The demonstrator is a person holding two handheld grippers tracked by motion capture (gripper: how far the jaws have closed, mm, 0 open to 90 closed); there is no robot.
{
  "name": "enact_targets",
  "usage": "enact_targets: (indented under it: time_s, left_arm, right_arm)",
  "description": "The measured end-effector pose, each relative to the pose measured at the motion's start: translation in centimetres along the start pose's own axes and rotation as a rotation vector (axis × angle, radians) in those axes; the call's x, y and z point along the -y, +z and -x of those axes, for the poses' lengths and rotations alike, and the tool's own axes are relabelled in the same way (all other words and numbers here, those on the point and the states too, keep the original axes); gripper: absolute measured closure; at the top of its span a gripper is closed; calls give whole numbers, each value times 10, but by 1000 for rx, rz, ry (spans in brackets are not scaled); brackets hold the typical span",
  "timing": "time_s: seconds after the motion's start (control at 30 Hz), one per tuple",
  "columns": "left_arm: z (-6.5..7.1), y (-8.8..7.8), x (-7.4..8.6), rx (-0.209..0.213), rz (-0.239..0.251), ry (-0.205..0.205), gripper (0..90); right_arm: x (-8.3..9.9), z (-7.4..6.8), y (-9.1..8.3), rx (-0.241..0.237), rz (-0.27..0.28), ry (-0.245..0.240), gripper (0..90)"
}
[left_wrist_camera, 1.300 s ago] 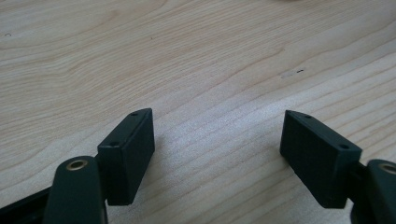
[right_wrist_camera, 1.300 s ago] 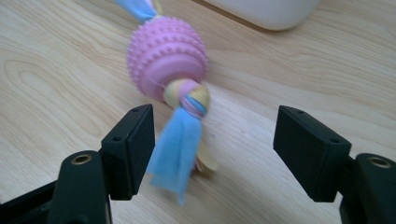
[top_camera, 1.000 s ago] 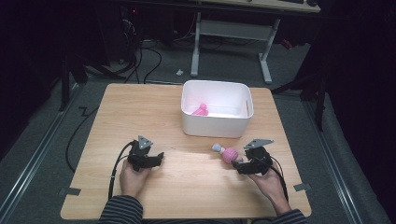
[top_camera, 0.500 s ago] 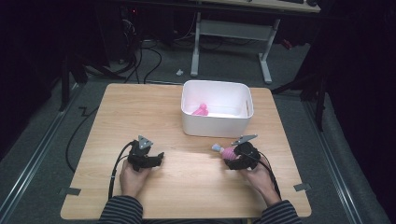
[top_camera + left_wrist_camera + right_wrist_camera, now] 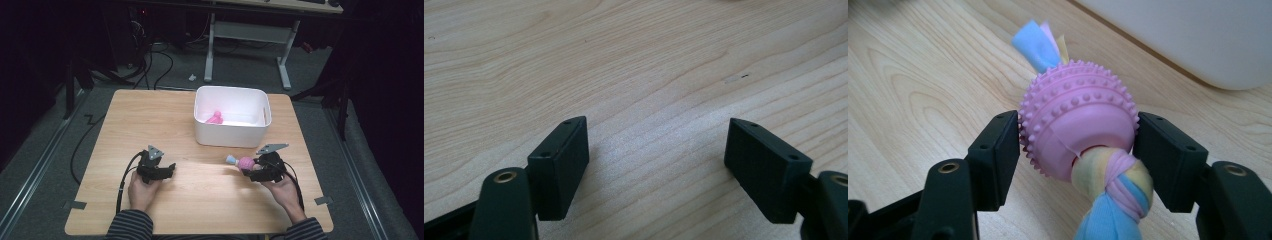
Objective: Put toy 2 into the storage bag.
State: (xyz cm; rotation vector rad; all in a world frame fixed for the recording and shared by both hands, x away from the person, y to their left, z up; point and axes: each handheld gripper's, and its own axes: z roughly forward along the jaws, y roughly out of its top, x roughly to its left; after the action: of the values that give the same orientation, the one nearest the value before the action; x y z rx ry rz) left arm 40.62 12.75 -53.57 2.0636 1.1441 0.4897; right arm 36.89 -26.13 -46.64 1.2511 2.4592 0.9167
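A pink studded ball toy point(image 5: 1078, 130) with knotted blue, yellow and pink fabric through it sits between the jaws of my right gripper point(image 5: 1078, 142), which is shut on it. In the high view the ball toy point(image 5: 245, 163) is at the table's front right, just in front of the white bin point(image 5: 233, 134), with my right gripper point(image 5: 252, 171) behind it. My left gripper point(image 5: 169, 171) rests at the front left, open, with only bare wood between its fingers point(image 5: 561, 165). A second pink object point(image 5: 215, 118) lies inside the bin.
The wooden table point(image 5: 150, 120) has bare space on its left and middle. The bin's white wall point(image 5: 1198, 35) stands close beyond the ball in the right gripper view. Cables and a desk frame point(image 5: 250, 35) lie on the floor behind the table.
My right gripper has moved left and forward to the ball toy and closed its jaws around it. The left gripper has stayed put.
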Motion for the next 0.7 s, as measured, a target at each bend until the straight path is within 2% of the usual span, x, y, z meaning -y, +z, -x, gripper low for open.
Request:
enact_targets:
  time_s: [0.27, 0.4, 0.6, 0.7]
  left_arm:
    - [0, 0, 0, 0, 0, 0, 261]
    - [0, 0, 0, 0, 0, 0, 261]
    - [0, 0, 0, 0, 0, 0, 261]
    - [0, 0, 0, 0, 0, 0, 261]
  right_arm:
    - [-3, 3, -14, 12, 8, -28, 368]
    - [-2, 6, -21, -18, 36, -20, 368]
    - [-6, 9, -34, -19, 65, -28, 369]
    - [-9, 11, -40, -41, 81, -22, 369]
